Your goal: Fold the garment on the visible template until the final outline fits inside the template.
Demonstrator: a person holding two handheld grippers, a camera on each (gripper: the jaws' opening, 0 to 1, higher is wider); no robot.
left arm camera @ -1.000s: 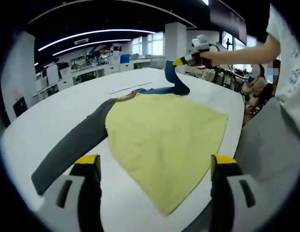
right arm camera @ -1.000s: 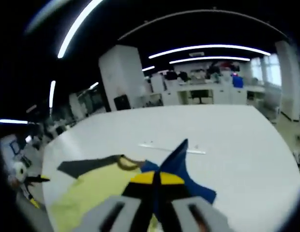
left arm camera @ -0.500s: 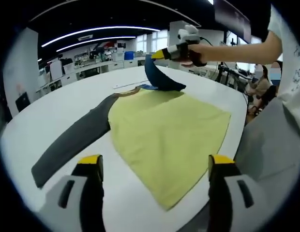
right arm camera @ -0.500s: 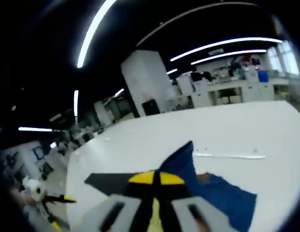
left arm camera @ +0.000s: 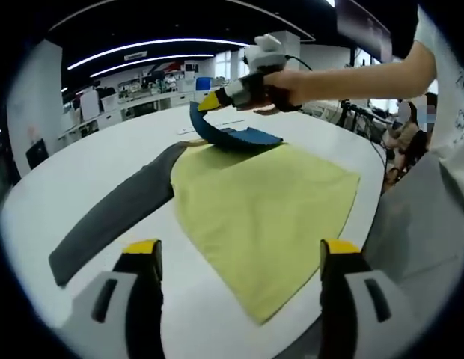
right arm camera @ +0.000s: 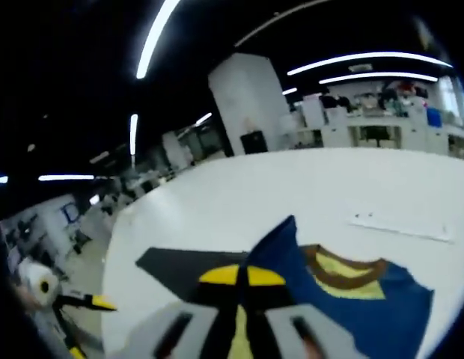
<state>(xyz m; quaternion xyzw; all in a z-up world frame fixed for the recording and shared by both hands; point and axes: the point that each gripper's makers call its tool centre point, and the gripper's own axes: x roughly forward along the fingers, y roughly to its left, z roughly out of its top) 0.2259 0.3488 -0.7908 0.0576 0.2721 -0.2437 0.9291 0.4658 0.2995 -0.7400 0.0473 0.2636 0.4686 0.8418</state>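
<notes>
Yellow garment (left arm camera: 262,217) spread flat on the white worktop (left arm camera: 82,172), its blue sleeve (left arm camera: 232,137) lifted.

Right claw (left arm camera: 209,101), held in a hand (left arm camera: 281,86), is clamped on the blue sleeve's end and holds it raised in an arc above the collar (right arm camera: 344,265); in the right gripper view its yellow tips meet on the blue cloth. Grey sleeve (left arm camera: 112,217) lies stretched out on the worktop. Left claw (left arm camera: 236,258) hangs above the near hem, jaws wide apart, gripping nothing.
</notes>
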